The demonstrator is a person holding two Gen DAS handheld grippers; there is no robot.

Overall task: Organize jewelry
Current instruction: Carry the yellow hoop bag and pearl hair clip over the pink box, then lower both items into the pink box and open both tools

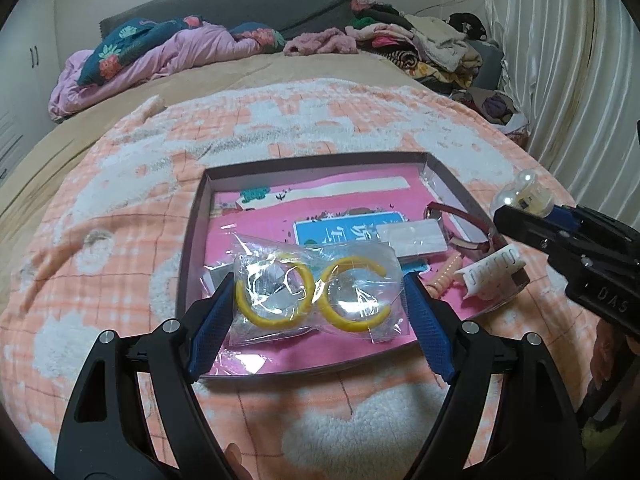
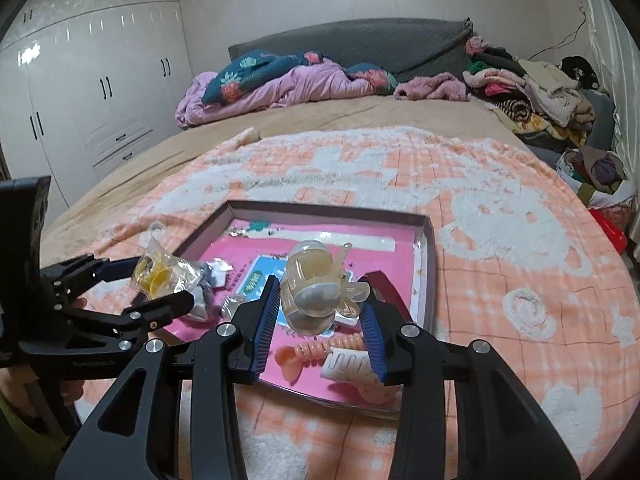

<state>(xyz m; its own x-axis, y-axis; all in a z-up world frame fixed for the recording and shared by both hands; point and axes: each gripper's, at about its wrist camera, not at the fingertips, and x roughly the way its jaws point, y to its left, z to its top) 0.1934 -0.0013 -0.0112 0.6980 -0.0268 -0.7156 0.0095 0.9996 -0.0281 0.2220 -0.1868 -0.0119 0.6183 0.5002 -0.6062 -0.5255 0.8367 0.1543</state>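
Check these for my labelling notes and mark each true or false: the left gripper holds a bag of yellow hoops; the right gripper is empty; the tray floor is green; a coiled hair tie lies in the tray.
1. Left gripper holds the clear plastic bag of yellow hoop earrings: true.
2. Right gripper is empty: false, it grips a translucent beige claw hair clip.
3. The shallow cardboard tray has a green floor: false, pink.
4. A peach coiled hair tie lies in the tray: true.
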